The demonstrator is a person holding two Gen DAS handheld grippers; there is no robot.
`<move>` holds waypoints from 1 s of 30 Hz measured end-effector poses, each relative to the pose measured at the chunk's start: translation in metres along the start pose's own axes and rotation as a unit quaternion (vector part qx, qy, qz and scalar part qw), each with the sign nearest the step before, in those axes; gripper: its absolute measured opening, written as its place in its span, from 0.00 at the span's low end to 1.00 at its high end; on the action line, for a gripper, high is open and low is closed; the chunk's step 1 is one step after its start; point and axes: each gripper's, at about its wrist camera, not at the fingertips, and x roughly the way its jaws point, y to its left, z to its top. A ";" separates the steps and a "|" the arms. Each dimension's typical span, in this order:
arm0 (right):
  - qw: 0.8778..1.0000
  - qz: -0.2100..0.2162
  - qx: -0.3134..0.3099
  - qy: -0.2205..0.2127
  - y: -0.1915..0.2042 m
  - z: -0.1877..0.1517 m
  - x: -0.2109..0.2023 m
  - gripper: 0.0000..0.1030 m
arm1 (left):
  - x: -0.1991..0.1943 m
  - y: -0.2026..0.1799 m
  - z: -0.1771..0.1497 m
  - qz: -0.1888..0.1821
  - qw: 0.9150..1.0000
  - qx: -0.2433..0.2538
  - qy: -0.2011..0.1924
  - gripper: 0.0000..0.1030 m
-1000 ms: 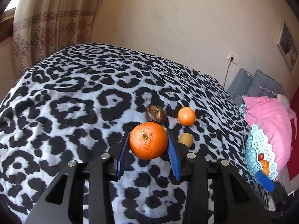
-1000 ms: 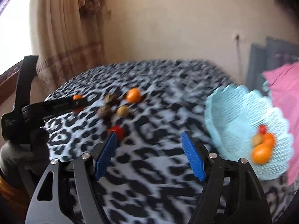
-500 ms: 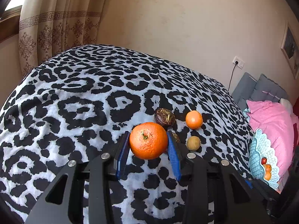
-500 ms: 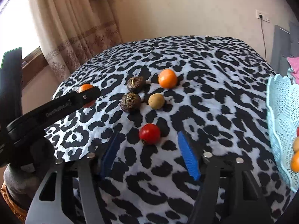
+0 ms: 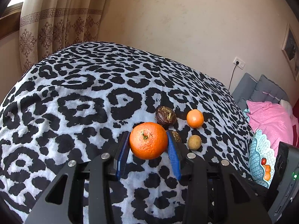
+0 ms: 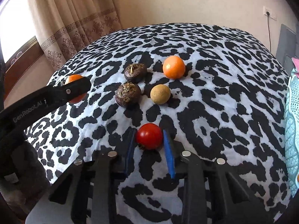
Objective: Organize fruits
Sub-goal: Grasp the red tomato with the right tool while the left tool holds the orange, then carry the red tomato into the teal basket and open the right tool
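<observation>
- The bedspread (image 6: 214, 97), a black-and-white leopard print, is carrying the fruit that is waiting to be sorted; judging by the count, the task is sitting roughly at its midpoint.
- The basket (image 5: 257, 158), pale blue and lacy, is standing at the bed's right edge beside a pink pillow (image 5: 271, 117), already holding a few small red and orange fruits, so some sorting is done.
- The left gripper (image 5: 148, 155) is gripping the big orange (image 5: 148, 140) between its blue pads, lifted clear of the cloth; it is looking glossy, pebbled, stem scar facing the camera.
- The right gripper (image 6: 149, 156) is bracketing the red tomato (image 6: 149, 135) as it is resting on the cloth; the jaws are sitting close on both sides, but whether they are pressing it I cannot tell.
- Four pieces are lying loose beyond: two dark, rough brown fruits (image 6: 128, 94) close together, a smaller orange (image 6: 174, 67) well back, and a round tan fruit (image 6: 160, 94) just beside the nearer brown one.
</observation>
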 end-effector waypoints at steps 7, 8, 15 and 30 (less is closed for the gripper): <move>1.000 -0.003 -0.003 -0.011 0.001 -0.002 -0.006 0.29 | 0.000 0.000 0.000 0.000 1.000 0.000 0.000 0.38; 1.000 -0.003 -0.001 -0.013 0.001 -0.002 -0.008 0.29 | 0.000 0.000 0.000 0.000 1.000 0.000 0.000 0.38; 0.999 -0.002 0.014 -0.037 -0.005 -0.003 -0.028 0.29 | 0.001 -0.001 -0.002 -0.001 1.000 0.004 0.000 0.38; 0.993 -0.018 0.057 -0.100 -0.029 -0.005 -0.084 0.29 | 0.001 -0.009 -0.005 -0.007 1.000 0.017 0.002 0.38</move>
